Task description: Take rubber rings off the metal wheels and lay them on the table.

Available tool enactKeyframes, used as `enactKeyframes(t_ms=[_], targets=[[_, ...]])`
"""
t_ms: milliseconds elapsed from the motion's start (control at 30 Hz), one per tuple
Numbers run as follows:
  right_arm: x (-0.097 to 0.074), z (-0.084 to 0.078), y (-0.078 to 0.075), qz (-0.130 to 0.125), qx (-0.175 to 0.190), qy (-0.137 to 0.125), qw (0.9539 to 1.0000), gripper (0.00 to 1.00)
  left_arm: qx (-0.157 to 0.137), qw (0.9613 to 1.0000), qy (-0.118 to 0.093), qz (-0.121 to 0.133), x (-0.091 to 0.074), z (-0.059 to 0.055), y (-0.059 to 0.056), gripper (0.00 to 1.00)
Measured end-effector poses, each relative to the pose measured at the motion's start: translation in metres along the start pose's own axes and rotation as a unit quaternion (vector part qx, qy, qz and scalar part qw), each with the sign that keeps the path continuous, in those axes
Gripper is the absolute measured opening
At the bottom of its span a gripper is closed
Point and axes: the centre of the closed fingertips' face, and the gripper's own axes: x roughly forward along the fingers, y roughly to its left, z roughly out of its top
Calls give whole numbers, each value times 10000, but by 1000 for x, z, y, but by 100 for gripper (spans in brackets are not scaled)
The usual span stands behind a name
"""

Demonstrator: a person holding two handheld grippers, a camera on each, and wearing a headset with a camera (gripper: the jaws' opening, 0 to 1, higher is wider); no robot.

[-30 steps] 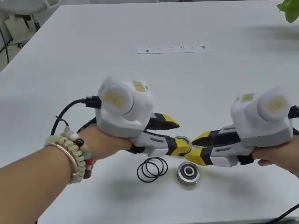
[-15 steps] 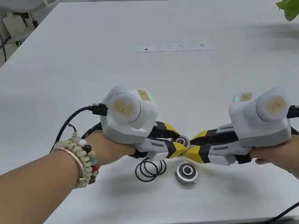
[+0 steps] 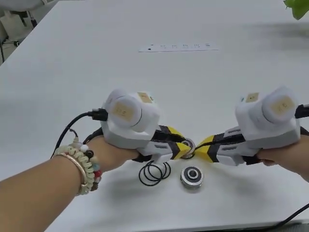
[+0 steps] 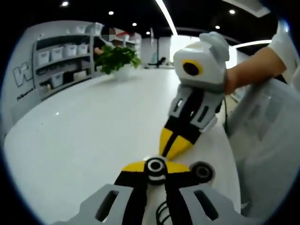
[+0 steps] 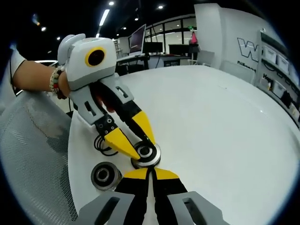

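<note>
In the head view, the left gripper and right gripper meet tip to tip at lower centre, with a metal wheel between them. Just below on the table lie a second wheel and, to its left, loose rubber rings.

In the left gripper view, the left gripper is clamped on the metal wheel at bottom centre. The right gripper comes down from the upper right, touching the wheel.

In the right gripper view, the right gripper has its jaws pressed together, tips at the wheel's near rim. I cannot tell if they nip anything. The second wheel lies lower left.
</note>
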Motion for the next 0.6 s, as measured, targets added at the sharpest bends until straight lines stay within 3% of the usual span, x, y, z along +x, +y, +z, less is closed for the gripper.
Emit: enactKeyframes(t_ms=[100, 200, 267, 333, 433, 600], targets=[[0, 2, -8, -153, 192, -75, 9997, 0, -26, 10000, -17, -11, -1, 0, 1, 14], [-2, 5, -8, -98, 691, -202, 9974, 0, -42, 10000, -35, 0, -2, 0, 0, 14], [-5, 8, -12, -109, 746, -319, 9966, 0, -39, 10000, -31, 2, -1, 0, 0, 14], [-8, 19, -10, -5, 1099, -585, 9922, 0, -79, 10000, -34, 10, -1, 0, 1, 14], [-8, 16, -8, -50, 1085, -479, 9929, 0, -95, 9999, -41, 11, -1, -1, 1, 14], [-8, 20, -3, -64, 1272, -450, 9908, 0, 144, 9999, 5, 76, 0, -1, 0, 13]])
